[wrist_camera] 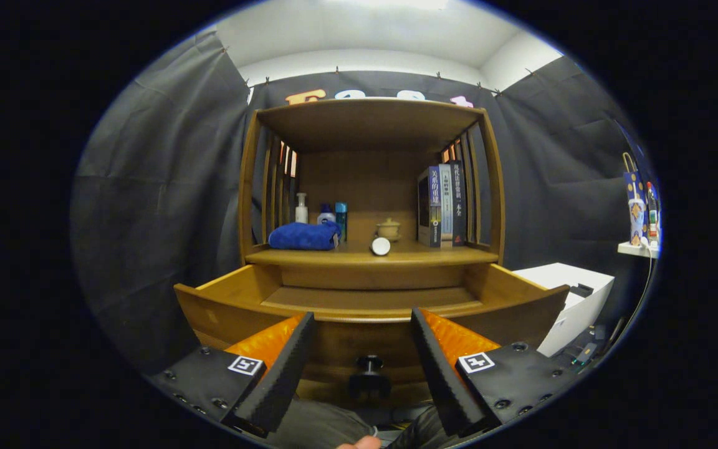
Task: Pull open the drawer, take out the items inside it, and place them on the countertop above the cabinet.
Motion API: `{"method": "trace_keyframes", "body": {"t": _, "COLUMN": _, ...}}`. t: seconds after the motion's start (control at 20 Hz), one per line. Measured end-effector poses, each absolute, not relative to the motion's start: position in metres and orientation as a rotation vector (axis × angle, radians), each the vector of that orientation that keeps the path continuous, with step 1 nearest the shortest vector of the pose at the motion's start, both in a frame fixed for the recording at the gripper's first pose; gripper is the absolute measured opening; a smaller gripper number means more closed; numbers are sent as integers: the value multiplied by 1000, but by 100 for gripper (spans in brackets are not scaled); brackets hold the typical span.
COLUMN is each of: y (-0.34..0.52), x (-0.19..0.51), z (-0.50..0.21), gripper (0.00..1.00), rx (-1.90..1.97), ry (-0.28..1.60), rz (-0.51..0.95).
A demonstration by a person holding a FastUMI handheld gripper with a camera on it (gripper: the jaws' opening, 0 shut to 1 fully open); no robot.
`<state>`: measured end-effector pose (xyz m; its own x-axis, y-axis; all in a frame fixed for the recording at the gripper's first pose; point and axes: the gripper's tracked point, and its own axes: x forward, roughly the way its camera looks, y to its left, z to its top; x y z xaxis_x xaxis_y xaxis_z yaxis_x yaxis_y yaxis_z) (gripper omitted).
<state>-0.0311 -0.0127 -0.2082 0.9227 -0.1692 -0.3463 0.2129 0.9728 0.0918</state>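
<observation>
Fingers [362, 324] spread wide before the open drawer [365, 308].

Bright ceiling light overhead; cabinet [368, 187] interior dimmer; fisheye bends the edges; focus sharp.

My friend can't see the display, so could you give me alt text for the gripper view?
The gripper hangs open in front of a wooden cabinet's pulled-out drawer, its black knob between the fingers. On the countertop above lie a folded blue towel, small bottles, a white cylinder, a lidded cup and upright books.
</observation>
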Motion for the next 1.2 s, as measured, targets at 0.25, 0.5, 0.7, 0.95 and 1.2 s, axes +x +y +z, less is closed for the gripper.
{"method": "trace_keyframes", "body": {"t": 0.25, "y": -14, "x": -36, "z": -239, "gripper": 98, "rx": 137, "ry": 409, "rz": -195}}
{"method": "trace_keyframes", "body": {"t": 0.5, "y": -17, "x": -24, "z": -251, "gripper": 98, "rx": 162, "ry": 424, "rz": -208}}
{"method": "trace_keyframes", "body": {"t": 0.7, "y": -34, "x": -24, "z": -258, "gripper": 98, "rx": 154, "ry": 441, "rz": -258}}
{"method": "trace_keyframes", "body": {"t": 0.95, "y": -38, "x": -20, "z": -260, "gripper": 99, "rx": 130, "ry": 449, "rz": -251}}
{"method": "trace_keyframes", "body": {"t": 1.2, "y": -49, "x": -4, "z": -263, "gripper": 99, "rx": 131, "ry": 450, "rz": -236}}
